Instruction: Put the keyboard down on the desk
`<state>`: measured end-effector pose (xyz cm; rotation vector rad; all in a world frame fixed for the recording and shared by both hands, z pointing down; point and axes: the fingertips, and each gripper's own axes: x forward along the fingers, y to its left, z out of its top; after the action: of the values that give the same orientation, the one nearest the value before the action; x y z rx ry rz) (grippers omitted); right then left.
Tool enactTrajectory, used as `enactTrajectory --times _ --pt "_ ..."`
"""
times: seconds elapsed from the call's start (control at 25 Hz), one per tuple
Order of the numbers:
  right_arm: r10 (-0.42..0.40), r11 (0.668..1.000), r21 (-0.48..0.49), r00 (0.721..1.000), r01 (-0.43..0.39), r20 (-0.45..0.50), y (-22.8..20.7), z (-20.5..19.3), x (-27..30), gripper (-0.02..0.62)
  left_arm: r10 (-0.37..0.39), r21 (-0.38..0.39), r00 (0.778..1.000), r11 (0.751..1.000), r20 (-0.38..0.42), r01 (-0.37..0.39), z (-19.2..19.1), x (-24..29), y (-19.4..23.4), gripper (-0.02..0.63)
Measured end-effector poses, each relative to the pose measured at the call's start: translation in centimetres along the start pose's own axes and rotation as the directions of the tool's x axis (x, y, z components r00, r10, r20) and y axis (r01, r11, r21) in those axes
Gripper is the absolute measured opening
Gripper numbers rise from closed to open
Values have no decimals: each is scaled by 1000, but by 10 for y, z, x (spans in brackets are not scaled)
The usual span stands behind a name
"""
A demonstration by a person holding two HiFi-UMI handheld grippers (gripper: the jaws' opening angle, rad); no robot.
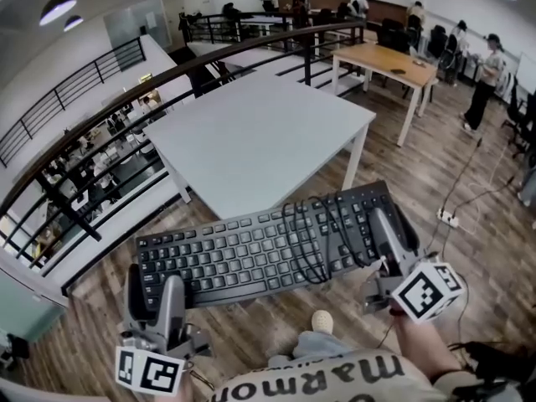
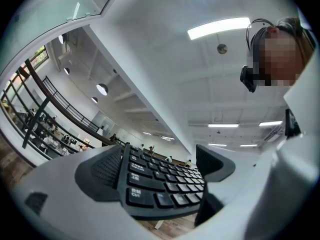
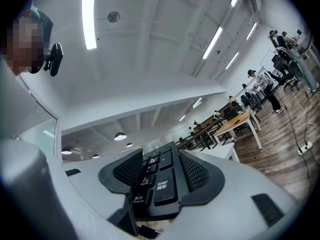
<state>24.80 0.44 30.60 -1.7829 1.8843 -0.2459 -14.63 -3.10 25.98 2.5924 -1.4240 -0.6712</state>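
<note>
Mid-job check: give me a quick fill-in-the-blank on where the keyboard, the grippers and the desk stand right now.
1. The left gripper and the right gripper are each ____ on one end of the black keyboard.
2. The keyboard hangs over the wooden ____, not yet on the white desk.
3. The coiled cable lies on the keys nearer the ____ gripper.
Missing words: shut; floor; right.

We see a black keyboard [image 1: 268, 254] with white key legends at the frame's centre, a pale grey-white desk [image 1: 260, 132] above it, and a brown wood-plank floor [image 1: 494, 249] at right. Our grey left gripper [image 1: 153, 279] and right gripper [image 1: 391, 224] carry black-and-white square-marker cubes near the bottom edge.
</note>
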Motion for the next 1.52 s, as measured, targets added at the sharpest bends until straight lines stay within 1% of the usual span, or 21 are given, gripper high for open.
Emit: enactTrajectory --times 0.12,0.2,0.44,0.72,0.88,1.08,1.24,1.52 --pt "6 1000 -12 1000 -6 -8 -9 -9 6 247 7 -11 1000 1000 4 -7 -17 -1 6 467" --pt "8 1000 -14 1000 -8 -10 -12 -12 5 247 9 -12 1000 1000 10 -9 -21 -2 7 467" --pt "20 999 -25 1000 -20 13 -6 -8 3 247 -6 -13 999 1000 46 7 -17 -4 8 466" --pt "29 999 -42 999 -29 15 -2 -6 4 247 -1 -28 997 1000 73 3 -19 -4 11 466" --pt "35 998 -43 999 -33 28 2 1 1 247 -11 -21 995 1000 95 13 -11 -7 5 466" --pt "51 998 -41 998 -49 38 3 3 2 247 -5 -20 993 1000 116 7 -10 -12 3 466" --pt "68 997 -41 997 -67 32 3 2 8 247 6 -3 992 1000 130 -6 -8 -12 2 466" --pt "80 997 -21 997 -79 26 -1 -1 8 247 34 3 995 999 96 -34 -13 -18 -2 466"
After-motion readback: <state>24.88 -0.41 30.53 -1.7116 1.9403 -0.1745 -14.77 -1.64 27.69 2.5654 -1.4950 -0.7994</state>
